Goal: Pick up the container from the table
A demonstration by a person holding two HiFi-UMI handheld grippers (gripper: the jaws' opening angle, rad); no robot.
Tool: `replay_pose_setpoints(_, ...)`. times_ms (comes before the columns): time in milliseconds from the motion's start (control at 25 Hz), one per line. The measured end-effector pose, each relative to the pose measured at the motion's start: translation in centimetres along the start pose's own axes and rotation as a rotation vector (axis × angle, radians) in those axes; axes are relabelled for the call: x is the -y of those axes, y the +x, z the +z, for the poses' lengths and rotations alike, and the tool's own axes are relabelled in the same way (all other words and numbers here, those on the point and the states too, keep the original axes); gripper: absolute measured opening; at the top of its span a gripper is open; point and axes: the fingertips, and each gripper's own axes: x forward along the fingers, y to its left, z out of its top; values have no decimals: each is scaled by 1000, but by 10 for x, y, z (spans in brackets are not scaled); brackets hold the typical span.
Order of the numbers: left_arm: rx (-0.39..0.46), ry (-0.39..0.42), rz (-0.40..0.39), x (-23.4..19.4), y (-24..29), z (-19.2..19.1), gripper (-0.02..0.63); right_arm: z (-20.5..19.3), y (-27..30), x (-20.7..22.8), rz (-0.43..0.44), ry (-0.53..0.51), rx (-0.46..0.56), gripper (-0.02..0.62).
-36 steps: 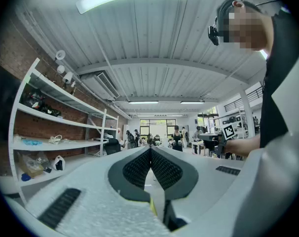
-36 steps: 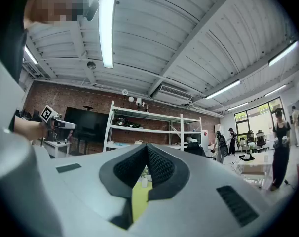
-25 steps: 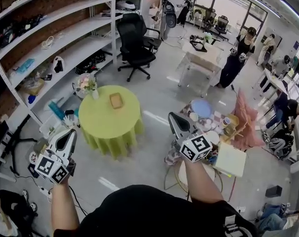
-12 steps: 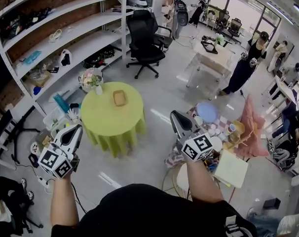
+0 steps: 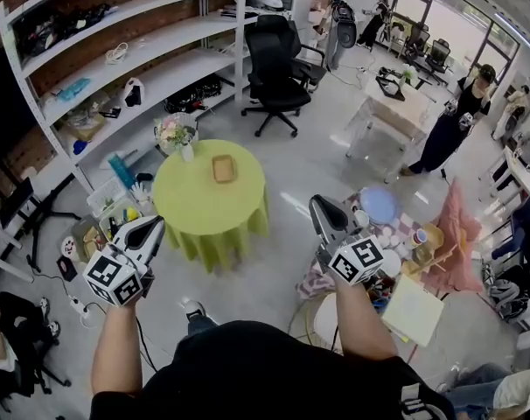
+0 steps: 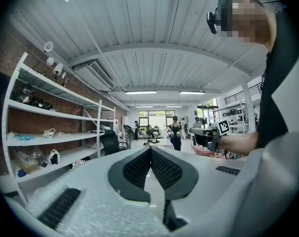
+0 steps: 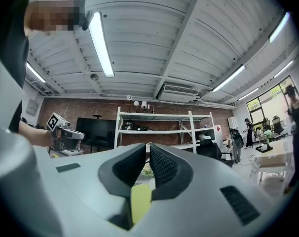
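On the green-draped bench point(image 5: 202, 205), near its middle, sat the container point(image 5: 223, 168): small, shallow, probably light and stiff; best taken across one rim wall. Left gripper point(image 5: 154, 226) and right gripper point(image 5: 321, 203) were clenched, empty, well short of the bench.

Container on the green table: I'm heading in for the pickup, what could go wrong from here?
1. The left gripper and right gripper both have jaws together and are well short of the table; unless one opens first, it would probably shove the container instead of gripping it.
2. The flower vase stands close to the container; a reach from the left might tip it.
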Motion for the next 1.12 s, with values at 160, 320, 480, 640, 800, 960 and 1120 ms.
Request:
replay_pose_setpoints(160,-2,-4,-10,-4,2,-4,17,-4,7,-2,5,2,-12,21)
replay_pose_setpoints(320,-2,-9,-20,-13,8,-9,15,-10,13,-1,-3,10,-29,21)
replay_pose_setpoints(480,-5,-32,-20,-30,18,-15,17,-22,27,2,-13,14,-50,28)
replay_pose_setpoints(640,-7,-39,-53,-43,34,-27,15,-29,40,11,-36,27,-55,32)
replay_pose_setpoints(800,-24,-46,-64,-69,42,-35,17,-41,67,15,-52,46,-65,40)
replay_pose_setpoints(960,-30,-65,-70,-107,53,-40,15,-58,108,18,-47,87,-98,46)
replay_pose_setpoints(1120,-51,-97,-78,-147,67,-58,17,-79,150,20,-47,99,-137,48)
